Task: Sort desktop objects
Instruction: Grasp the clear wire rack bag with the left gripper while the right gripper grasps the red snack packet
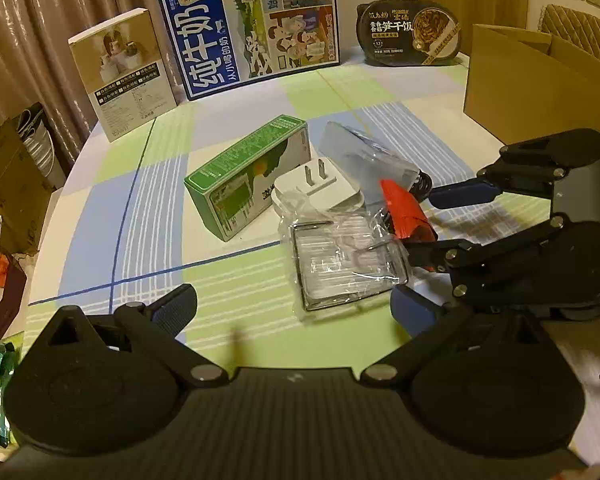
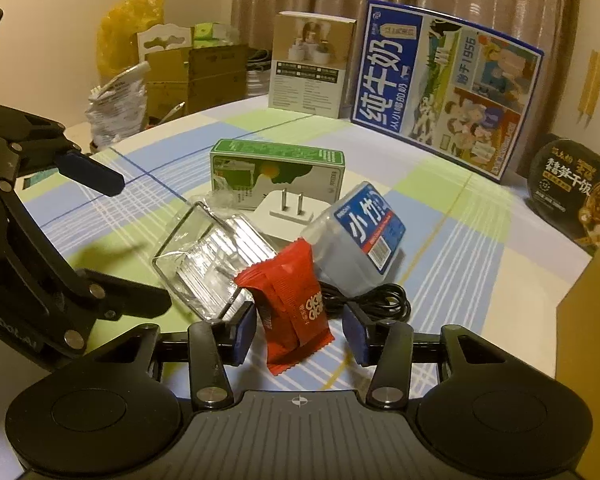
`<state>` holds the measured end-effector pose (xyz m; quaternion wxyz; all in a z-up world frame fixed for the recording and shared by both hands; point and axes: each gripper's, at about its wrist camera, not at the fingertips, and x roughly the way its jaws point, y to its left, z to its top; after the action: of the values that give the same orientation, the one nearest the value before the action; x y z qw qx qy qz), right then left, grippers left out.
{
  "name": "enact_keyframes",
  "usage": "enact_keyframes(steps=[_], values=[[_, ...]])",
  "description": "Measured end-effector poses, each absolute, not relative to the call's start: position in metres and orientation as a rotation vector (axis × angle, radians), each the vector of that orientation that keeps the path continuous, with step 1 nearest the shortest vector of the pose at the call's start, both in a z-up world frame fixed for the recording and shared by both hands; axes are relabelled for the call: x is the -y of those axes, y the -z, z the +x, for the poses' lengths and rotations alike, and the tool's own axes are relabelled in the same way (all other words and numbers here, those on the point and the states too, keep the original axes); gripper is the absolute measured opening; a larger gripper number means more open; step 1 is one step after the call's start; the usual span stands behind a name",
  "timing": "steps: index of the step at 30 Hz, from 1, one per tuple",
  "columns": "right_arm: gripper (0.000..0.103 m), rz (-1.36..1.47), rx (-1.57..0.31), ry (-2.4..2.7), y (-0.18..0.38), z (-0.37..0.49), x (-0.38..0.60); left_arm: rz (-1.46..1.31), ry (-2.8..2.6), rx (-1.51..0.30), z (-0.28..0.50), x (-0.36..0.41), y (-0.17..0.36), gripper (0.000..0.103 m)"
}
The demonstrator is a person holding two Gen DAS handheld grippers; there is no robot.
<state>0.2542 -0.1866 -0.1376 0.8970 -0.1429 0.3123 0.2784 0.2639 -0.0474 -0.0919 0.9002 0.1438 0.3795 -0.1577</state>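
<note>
Sorting barely begun: right gripper [image 2: 300, 332] jaws half-closed around red snack packet [image 2: 290, 304], not yet pinching; left gripper [image 1: 296, 304] wide, empty; green box [image 2: 278, 172], plug [image 2: 286, 216], clear tray [image 2: 208, 260] unsorted beyond.

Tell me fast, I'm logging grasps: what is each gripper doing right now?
Left gripper: open, holding nothing.
Right gripper: open around the red snack packet, not clamped on it yet.

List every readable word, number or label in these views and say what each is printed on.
"纯牛奶" and "1956": the big blue milk carton standing at the back.
"笋干饭": the black meal tub.
"小竹": blue label on the translucent box.
The red snack packet between the right gripper pads: white print, unreadable.
Green box, beige box: print too small.
</note>
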Motion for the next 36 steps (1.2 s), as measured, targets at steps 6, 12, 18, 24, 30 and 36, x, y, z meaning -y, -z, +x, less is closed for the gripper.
enact_keyframes(steps=[6, 12, 18, 24, 30, 36], values=[[0.028, -0.262, -0.68, -0.563, 0.14, 0.261, 0.191, 0.298, 0.341, -0.782, 0.266, 0.052, 0.095, 0.101], [0.025, -0.168, -0.756, -0.46, 0.133, 0.27, 0.209, 0.305, 0.346, -0.766, 0.266, 0.06, 0.095, 0.101], [0.026, -0.087, -0.784, -0.401, 0.123, 0.273, 0.23, 0.295, 0.348, -0.76, 0.269, 0.073, 0.101, 0.101], [0.063, -0.133, -0.754, -0.37, 0.121, 0.268, 0.232, 0.316, 0.319, -0.749, 0.272, 0.085, 0.107, 0.101], [0.064, -0.108, -0.757, -0.389, 0.128, 0.273, 0.233, 0.302, 0.307, -0.763, 0.277, 0.086, 0.113, 0.087], [0.063, -0.086, -0.723, -0.426, 0.136, 0.276, 0.237, 0.285, 0.362, -0.794, 0.274, 0.082, 0.11, 0.07]])
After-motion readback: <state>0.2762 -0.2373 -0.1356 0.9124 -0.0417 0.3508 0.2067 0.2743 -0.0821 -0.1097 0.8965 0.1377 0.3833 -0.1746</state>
